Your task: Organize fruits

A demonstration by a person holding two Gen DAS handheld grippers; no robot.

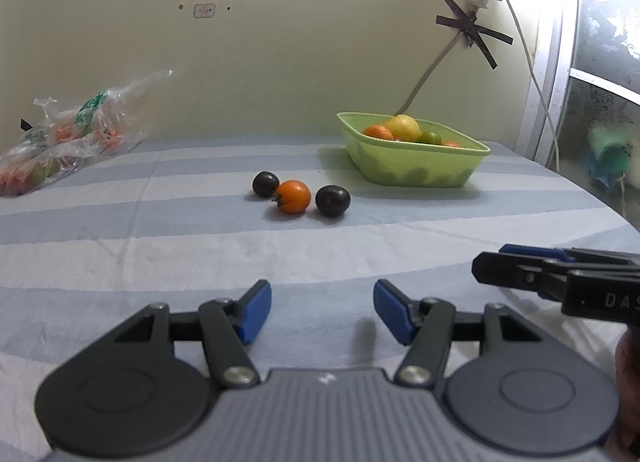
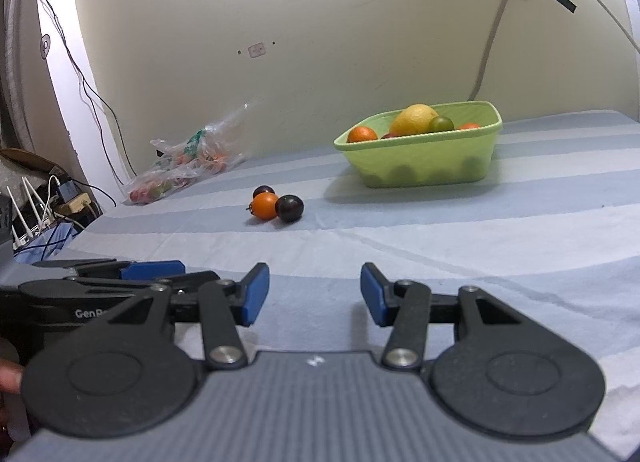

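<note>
An orange tomato (image 1: 293, 197) lies mid-cloth between two dark plums (image 1: 265, 184) (image 1: 333, 200). In the right wrist view the same orange tomato (image 2: 264, 206) touches a dark plum (image 2: 289, 208), with the other plum (image 2: 263, 191) behind. A light green basket (image 1: 416, 170) (image 2: 420, 166) holds a yellow citrus, an orange fruit and a green one. My left gripper (image 1: 322, 308) is open and empty, well short of the fruits. My right gripper (image 2: 314, 294) is likewise open with nothing between its blue pads (image 2: 256, 294).
A clear plastic bag (image 1: 60, 138) (image 2: 188, 166) with several fruits lies at the back left against the wall. The striped cloth (image 1: 160, 246) covers the surface. Cables and a router (image 2: 40, 206) sit off its left edge. The right gripper's body (image 1: 560, 282) shows beside the left one.
</note>
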